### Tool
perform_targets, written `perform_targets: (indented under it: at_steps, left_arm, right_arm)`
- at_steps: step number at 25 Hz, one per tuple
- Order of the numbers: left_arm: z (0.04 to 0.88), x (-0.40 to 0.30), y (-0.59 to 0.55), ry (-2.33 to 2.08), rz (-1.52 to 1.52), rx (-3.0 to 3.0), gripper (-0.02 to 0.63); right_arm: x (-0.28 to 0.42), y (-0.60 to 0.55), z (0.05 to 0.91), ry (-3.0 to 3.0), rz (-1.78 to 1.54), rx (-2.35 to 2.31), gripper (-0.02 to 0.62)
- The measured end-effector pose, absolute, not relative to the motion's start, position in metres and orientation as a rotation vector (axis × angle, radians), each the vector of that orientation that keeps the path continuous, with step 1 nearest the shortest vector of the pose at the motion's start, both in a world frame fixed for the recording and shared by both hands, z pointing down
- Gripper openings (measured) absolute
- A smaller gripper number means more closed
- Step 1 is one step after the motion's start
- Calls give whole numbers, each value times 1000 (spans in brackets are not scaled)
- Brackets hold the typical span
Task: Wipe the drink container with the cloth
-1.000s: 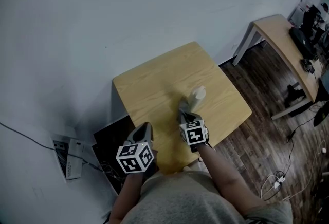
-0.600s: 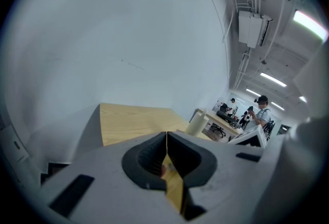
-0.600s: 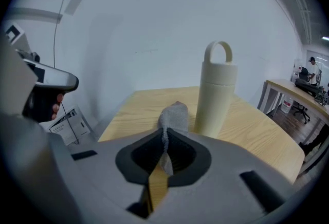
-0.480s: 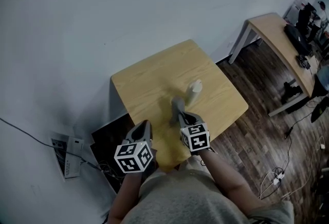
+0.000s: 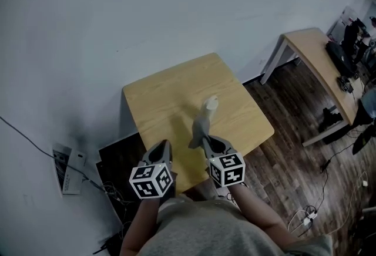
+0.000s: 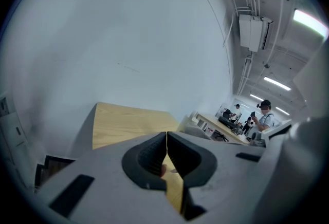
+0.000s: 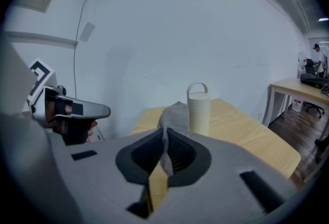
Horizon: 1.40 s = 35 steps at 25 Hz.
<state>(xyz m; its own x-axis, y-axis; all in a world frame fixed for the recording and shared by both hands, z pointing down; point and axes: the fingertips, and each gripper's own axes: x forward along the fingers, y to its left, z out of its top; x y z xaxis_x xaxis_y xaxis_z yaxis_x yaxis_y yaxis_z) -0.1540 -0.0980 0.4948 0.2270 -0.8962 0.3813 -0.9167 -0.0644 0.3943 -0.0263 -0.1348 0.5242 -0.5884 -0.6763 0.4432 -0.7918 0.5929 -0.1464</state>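
- one cloth (image 7: pixel 174 115) is pinched between the closed jaws of the right gripper (image 7: pixel 164 141).
- the left gripper (image 6: pixel 166 146) is held with jaws pressed together on nothing.
- one container (image 7: pixel 198 109) is stood upright on the table (image 5: pixel 170 90), just beyond the cloth.
- a second table (image 5: pixel 317 43) is seen well apart.

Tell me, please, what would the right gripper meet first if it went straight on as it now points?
Probably the drink container, standing upright on the table slightly right of its line; the cloth pinched in the right gripper would touch first. Depth is hard to judge.
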Motion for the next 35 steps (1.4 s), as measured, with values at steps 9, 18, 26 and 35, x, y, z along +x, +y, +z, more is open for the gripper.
perform_targets:
  at_steps: [9, 18, 26, 35]
  left_arm:
    - [489, -94, -82, -1737, 1, 1888, 3]
    - [481, -41, -56, -1791, -5, 1867, 3]
    - [477, -3, -32, -1857, -30, 1835, 3]
    - [482, 33, -10, -1892, -57, 1800, 3]
  right_arm:
    - [35, -114, 494, -2575, 455, 1112, 9]
    - [81, -93, 478, -2652, 467, 1049, 9]
    - [123, -74, 474, -2694, 428, 985, 9]
    - [161, -60, 479, -2711, 454, 957, 9]
